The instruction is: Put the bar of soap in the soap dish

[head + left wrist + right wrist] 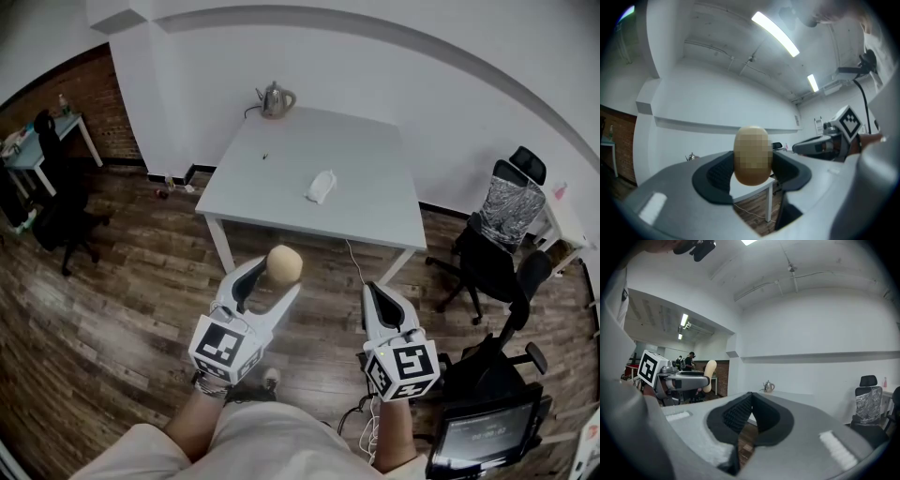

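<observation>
A tan oval bar of soap (286, 261) sits between the fingers of my left gripper (278, 278), which is shut on it and held above the wooden floor, short of the white table (375, 216). In the left gripper view the soap (752, 157) stands upright between the dark pads (716, 172). A small white thing (321, 186), seemingly the soap dish, lies near the table's middle. My right gripper (377, 295) hangs beside the left with its pads (736, 413) meeting at the tips and nothing between them. The right gripper view also shows the soap (709, 374) off to its left.
A metal kettle (276, 98) stands at the table's far edge against the white wall. Black office chairs (502, 234) stand right of the table, and another chair (56, 211) by a small desk at the left. A screen (483, 433) sits at the lower right.
</observation>
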Motion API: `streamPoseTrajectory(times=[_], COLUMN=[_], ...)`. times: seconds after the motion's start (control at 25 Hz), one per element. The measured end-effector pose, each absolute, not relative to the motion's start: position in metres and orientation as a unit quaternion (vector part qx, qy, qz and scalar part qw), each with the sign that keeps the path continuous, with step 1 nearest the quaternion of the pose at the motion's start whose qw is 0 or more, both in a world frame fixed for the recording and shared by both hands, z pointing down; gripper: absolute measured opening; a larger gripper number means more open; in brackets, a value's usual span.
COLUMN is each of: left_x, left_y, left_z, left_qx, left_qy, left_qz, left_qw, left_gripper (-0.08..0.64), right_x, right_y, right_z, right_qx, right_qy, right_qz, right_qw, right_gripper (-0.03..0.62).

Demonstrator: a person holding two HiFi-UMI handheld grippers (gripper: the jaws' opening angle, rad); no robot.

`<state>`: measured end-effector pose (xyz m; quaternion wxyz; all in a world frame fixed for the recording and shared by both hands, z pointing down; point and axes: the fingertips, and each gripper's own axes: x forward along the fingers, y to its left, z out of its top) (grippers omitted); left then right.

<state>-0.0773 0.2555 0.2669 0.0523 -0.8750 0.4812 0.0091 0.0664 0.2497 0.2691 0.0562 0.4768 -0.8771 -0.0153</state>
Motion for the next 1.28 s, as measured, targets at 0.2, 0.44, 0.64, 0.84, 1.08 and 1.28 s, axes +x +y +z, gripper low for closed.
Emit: streamPoseTrajectory(times=[0.2,0.44,0.64,0.84,1.08,1.28], left_x=[-0.079,-0.088,-0.094,-0.101,-0.11,-0.114], left_y=[0.237,0.217,0.2,0.184,0.167,0.154], left_z=[0.27,0.273,0.274,0.278,0.273,0.275], left_qx=[-0.878,-0.877,-0.877,-0.878,-0.88,-0.883], left_qy=[0.477,0.477,0.479,0.477,0.473,0.469], left_qz=[0.003,0.005,0.003,-0.008,-0.007,-0.008], left_qw=[0.051,0.049,0.047,0.043,0.042,0.037], left_gripper=[0.268,0.268,0.268,0.268,0.268,0.268], right_x=[0.063,0.052,0.045,0.036,0.026,0.021], right_y=[0.232,0.212,0.194,0.179,0.163,0.15], right_z=[0.267,0.269,0.27,0.271,0.27,0.271], right_qx=[0.48,0.478,0.477,0.479,0.48,0.484], right_qy=[-0.876,-0.876,-0.877,-0.876,-0.875,-0.873], right_qz=[-0.014,-0.017,-0.013,-0.008,-0.003,0.001], right_qw=[0.052,0.056,0.059,0.06,0.062,0.063], right_gripper=[0.002,0.002,0.002,0.003,0.003,0.002])
